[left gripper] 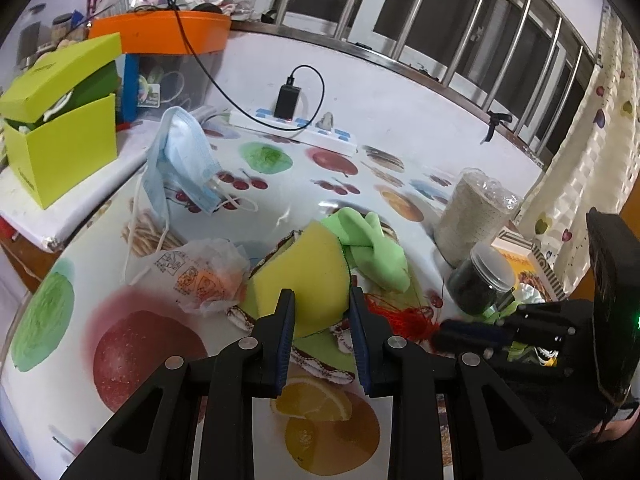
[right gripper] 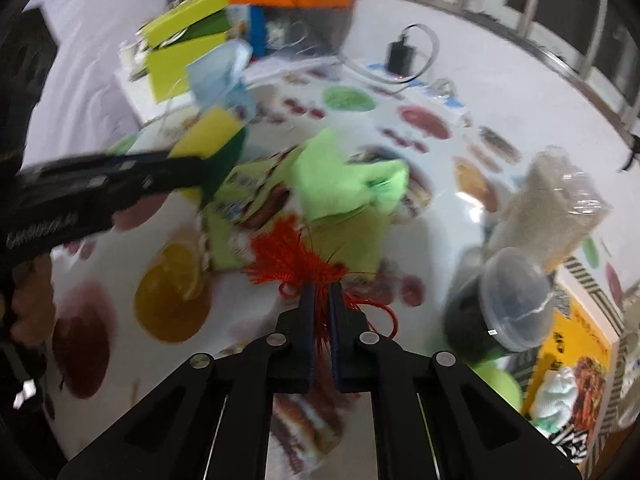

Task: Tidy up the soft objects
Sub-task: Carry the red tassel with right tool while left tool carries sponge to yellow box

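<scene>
My left gripper [left gripper: 321,300] is shut on a yellow sponge [left gripper: 304,276] with a dark green scrub side, held just above the fruit-print tablecloth [left gripper: 140,360]. In the right wrist view this sponge [right gripper: 212,132] sticks out of the left gripper [right gripper: 200,172] at the left. My right gripper [right gripper: 322,288] is shut on a red tassel [right gripper: 292,260], whose strands fan out beyond the pads. The left wrist view shows the tassel [left gripper: 400,316] beside the right gripper [left gripper: 452,334]. A light green cloth [left gripper: 372,252] [right gripper: 344,184] lies crumpled behind both. A blue face mask [left gripper: 180,160] lies further back on the left.
A crumpled plastic bag [left gripper: 200,276] lies left of the sponge. A lime green box [left gripper: 60,152] stands open at far left, with an orange-lidded bin [left gripper: 160,32] behind it. A power strip [left gripper: 296,130] runs along the wall. A dark jar [right gripper: 492,320] and a wrapped roll [right gripper: 548,208] stand at the right.
</scene>
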Demonstrator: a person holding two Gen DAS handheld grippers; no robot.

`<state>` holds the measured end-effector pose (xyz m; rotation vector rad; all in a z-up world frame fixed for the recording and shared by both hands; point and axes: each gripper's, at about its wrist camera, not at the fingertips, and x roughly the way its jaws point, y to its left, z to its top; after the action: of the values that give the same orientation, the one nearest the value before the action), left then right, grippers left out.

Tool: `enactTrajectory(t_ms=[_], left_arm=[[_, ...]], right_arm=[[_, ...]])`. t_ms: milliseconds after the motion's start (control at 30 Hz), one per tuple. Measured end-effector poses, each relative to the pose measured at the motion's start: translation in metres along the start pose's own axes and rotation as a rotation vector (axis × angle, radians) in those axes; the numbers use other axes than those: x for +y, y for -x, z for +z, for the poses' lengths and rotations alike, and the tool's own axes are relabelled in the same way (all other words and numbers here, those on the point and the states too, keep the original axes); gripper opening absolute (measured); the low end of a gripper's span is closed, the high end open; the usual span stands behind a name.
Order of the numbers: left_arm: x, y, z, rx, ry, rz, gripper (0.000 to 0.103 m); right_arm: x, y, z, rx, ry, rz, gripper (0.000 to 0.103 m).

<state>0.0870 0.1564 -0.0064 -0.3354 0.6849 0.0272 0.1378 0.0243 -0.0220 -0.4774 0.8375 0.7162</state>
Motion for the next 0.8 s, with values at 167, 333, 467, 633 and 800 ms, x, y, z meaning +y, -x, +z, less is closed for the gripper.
enactTrajectory(t_ms=[167, 333, 467, 633, 800], left_arm=[[0.005, -0.003, -0.001, 0.008, 0.010, 0.003, 0.025], [0.005, -0.007, -0.002, 0.020, 0.007, 0.000, 0.025], [0.007, -0.008, -0.003, 0.026, 0.009, -0.004, 0.025], [0.006, -0.009, -0.005, 0.035, 0.009, -0.007, 0.025], [0.005, -0.008, -0.007, 0.036, 0.009, -0.010, 0.025]], right_arm=[[0.002, -0.009, -0.002, 0.012, 0.018, 0.001, 0.027], [0.007, -0.014, 0.002, 0.021, 0.053, 0.007, 0.027], [0.011, -0.025, 0.001, 0.067, 0.075, 0.025, 0.027], [0.010, -0.027, 0.003, 0.068, 0.052, 0.034, 0.027], [0.007, -0.025, 0.000, 0.049, 0.016, 0.045, 0.023]])
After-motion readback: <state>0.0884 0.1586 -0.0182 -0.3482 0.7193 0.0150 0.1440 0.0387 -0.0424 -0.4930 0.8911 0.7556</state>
